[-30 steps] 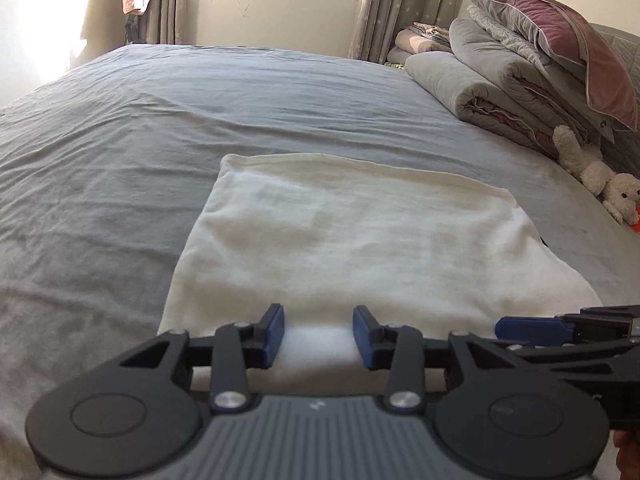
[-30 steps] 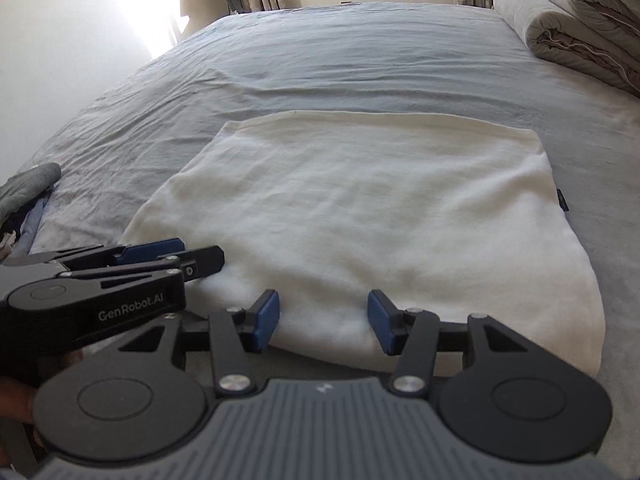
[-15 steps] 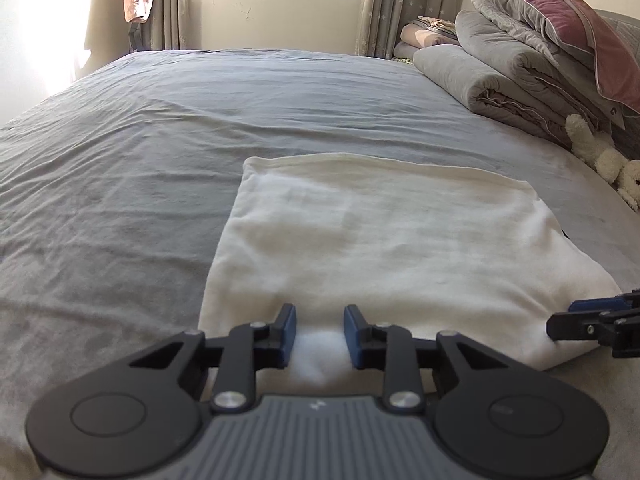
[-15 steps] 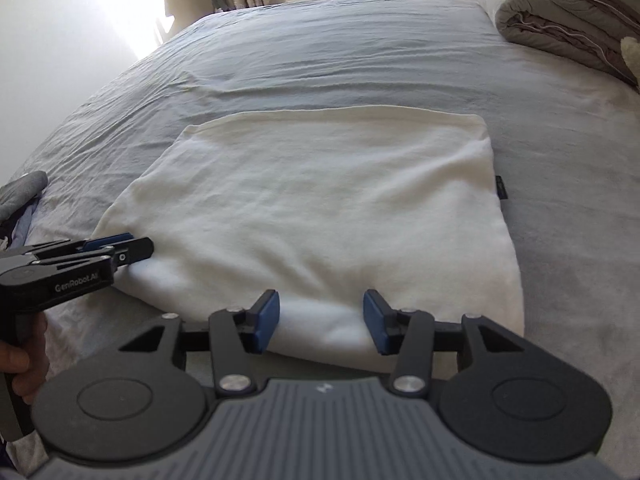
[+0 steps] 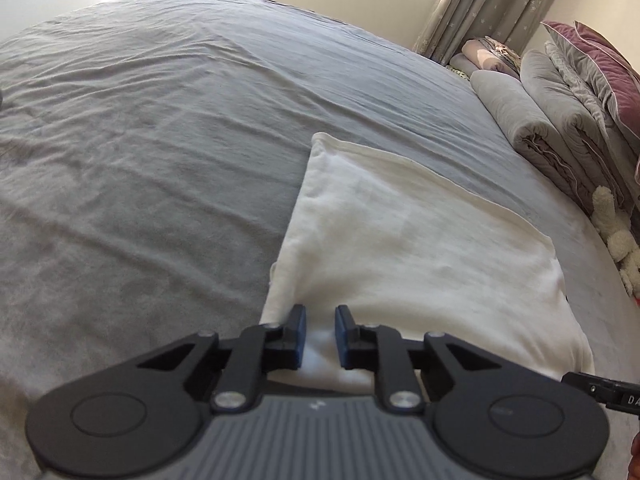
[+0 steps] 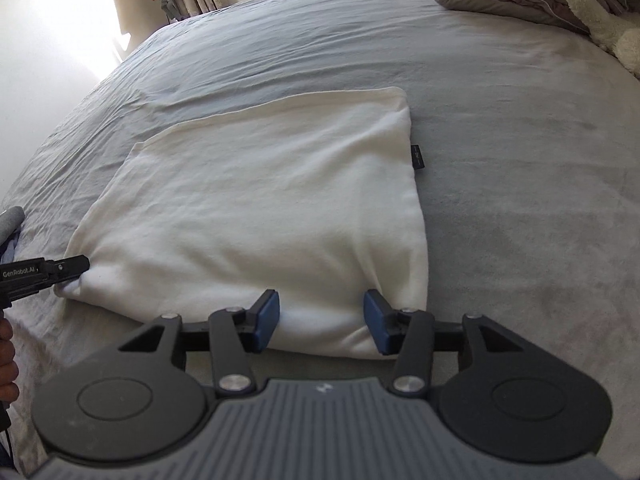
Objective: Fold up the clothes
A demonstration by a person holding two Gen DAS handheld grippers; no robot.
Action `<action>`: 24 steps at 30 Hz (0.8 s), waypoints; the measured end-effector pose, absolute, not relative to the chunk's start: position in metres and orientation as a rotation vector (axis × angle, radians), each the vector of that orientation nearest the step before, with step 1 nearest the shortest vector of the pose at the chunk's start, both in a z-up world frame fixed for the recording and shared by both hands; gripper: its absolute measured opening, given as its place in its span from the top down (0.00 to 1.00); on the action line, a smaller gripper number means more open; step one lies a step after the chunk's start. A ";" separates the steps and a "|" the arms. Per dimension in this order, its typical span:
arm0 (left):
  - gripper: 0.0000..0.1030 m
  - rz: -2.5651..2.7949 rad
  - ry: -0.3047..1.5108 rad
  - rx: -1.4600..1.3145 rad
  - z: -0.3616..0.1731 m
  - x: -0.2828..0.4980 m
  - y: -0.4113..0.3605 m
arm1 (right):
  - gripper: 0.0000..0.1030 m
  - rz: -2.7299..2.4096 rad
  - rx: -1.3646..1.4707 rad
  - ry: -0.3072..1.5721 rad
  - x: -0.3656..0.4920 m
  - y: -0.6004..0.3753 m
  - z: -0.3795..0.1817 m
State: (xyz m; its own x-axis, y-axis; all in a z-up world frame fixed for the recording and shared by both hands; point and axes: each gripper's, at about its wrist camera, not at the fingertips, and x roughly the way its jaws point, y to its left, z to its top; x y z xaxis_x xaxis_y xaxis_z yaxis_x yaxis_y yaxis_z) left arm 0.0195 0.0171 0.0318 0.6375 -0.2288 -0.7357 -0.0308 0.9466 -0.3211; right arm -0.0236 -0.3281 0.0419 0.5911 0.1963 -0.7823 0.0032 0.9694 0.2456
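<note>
On the grey bed (image 5: 160, 128), a folded white garment (image 6: 256, 200) lies flat near the front edge, with rolled quilts (image 5: 540, 120) stacked well apart at the far right. At its left front corner the left gripper (image 5: 320, 334) has just been closing, and its blue pads (image 5: 301, 332) now pinch a small bunch of the cloth. At the right front corner the right gripper (image 6: 320, 322) stands about half open, the garment's edge between its pads, though whether they press on it I cannot tell.

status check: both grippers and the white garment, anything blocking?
Left gripper just closing, pinching white garment at its near left corner. Right gripper open, straddling the near right edge. Bed bare around it.
</note>
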 end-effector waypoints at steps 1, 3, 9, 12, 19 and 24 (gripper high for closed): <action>0.88 -0.110 0.885 -0.341 0.031 0.020 0.021 | 0.52 0.118 0.241 0.936 -0.024 -0.331 0.042; 0.94 -0.105 0.902 -0.389 0.028 0.022 0.029 | 0.52 0.120 0.287 0.938 -0.025 -0.339 0.041; 0.97 -0.102 0.940 -0.537 0.022 0.026 0.045 | 0.50 0.103 0.324 0.939 -0.025 -0.346 0.043; 0.97 -0.095 0.955 -0.588 0.020 0.028 0.051 | 0.51 0.076 0.328 0.942 -0.026 -0.353 0.043; 0.97 -0.073 0.968 -0.659 0.022 0.030 0.060 | 0.51 0.055 0.343 0.942 -0.027 -0.357 0.044; 0.97 -0.052 0.960 -0.691 0.027 0.030 0.068 | 0.29 -0.084 0.265 0.912 -0.033 -0.353 0.055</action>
